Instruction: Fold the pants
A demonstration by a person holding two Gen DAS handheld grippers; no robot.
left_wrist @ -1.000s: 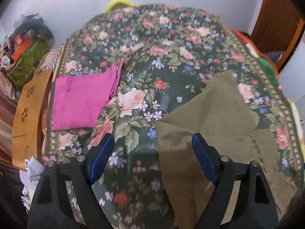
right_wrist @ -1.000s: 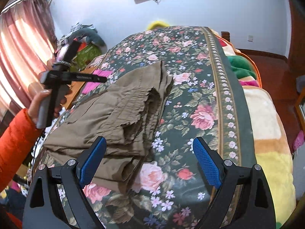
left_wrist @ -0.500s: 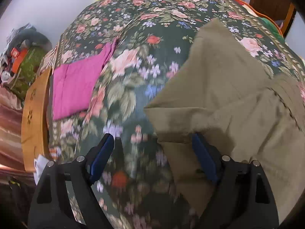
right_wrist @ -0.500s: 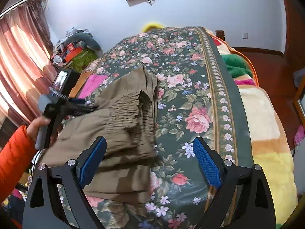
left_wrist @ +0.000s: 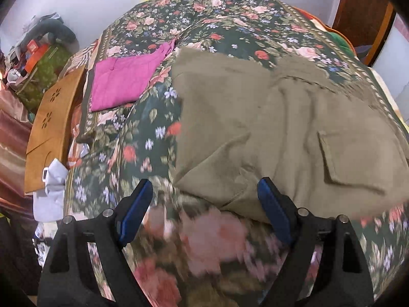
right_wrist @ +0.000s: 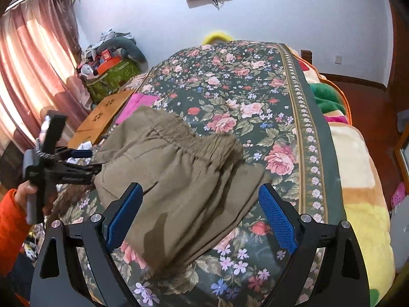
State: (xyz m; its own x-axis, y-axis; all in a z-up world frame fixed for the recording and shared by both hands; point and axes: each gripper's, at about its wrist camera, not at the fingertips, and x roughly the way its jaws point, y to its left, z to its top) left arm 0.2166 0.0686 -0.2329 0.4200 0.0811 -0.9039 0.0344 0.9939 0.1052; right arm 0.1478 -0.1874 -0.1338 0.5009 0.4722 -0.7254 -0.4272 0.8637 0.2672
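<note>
The olive-green pants [right_wrist: 179,179] lie folded on the floral bedspread [right_wrist: 255,89], filling the centre of the right wrist view. The right gripper [right_wrist: 202,217] hovers over their near edge, jaws spread wide and holding nothing. The left gripper [left_wrist: 204,212], also wide open and empty, sits just before the pants' near left corner. The pants' long axis runs from lower centre to upper left, elastic waistband across the middle. A folded magenta garment [left_wrist: 122,79] lies nearby.
</note>
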